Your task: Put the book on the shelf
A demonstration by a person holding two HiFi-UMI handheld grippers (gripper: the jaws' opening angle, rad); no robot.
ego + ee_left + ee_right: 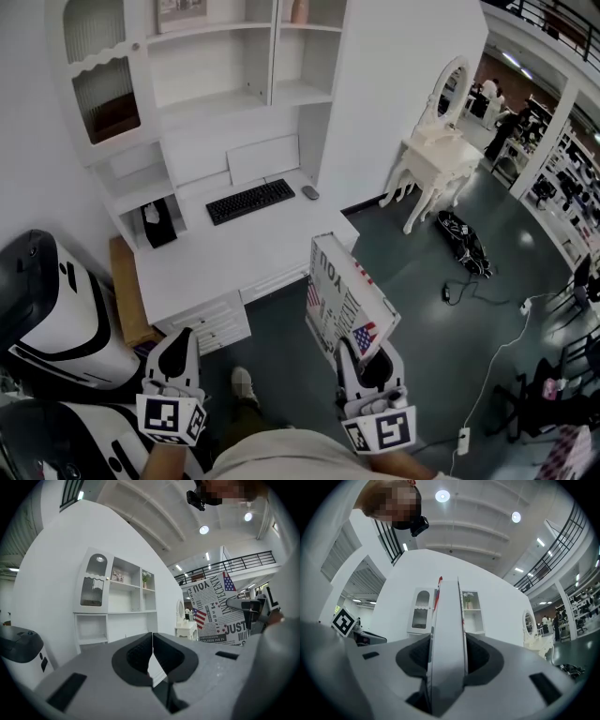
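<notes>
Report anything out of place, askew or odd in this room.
A black bag lies slumped on the floor beside the white dressing table, with a loose cable trailing across the floor: a trip risk. The book is off the shelf, held tilted in the right tool.

Book (345,300): lower edge hidden between the right gripper's (366,364) jaws. Shelf unit (216,66): top cut off at the head view's upper edge. Dark floor bundle (466,242): unidentifiable.
</notes>
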